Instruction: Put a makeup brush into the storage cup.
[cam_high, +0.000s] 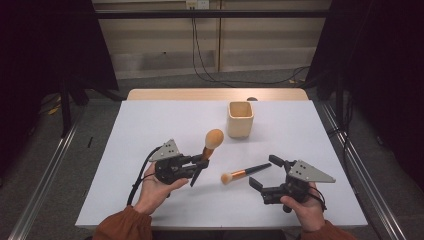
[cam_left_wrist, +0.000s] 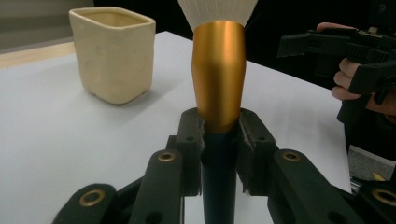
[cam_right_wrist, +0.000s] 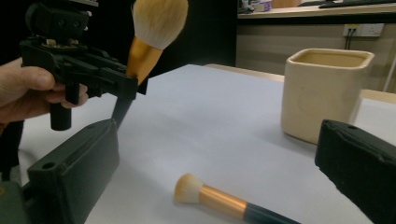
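Left hand (cam_high: 152, 184): at the near left of the table, palm up under its gripper, rust-coloured sleeve at the table's near edge.
Left gripper (cam_high: 197, 162): clamped on the large brush — in the left gripper view the two black jaws press from both sides on the dark handle just below the gold ferrule.
Large brush (cam_high: 211, 143): held tilted up off the table, round tan head uppermost, dark handle end pointing down past the jaws; in the right gripper view its pale bristles (cam_right_wrist: 159, 21) stand above the gold ferrule.
Right hand (cam_high: 302, 206): at the near right, wrapped around the grip of its gripper.
Right gripper (cam_high: 266, 171): jaws spread wide apart with nothing between them, one jaw on each side of the small brush's handle end — not touching it as far as the high view shows.
Small brush (cam_high: 244, 172): lying flat on the white table between the two grippers, pale head toward the left gripper, dark handle toward the right one.
Table (cam_high: 150, 120): white top with a wooden strip at the far edge.
Cup (cam_high: 240, 119): cream, squarish, upright, beyond both brushes near the table's far middle, standing apart from them.
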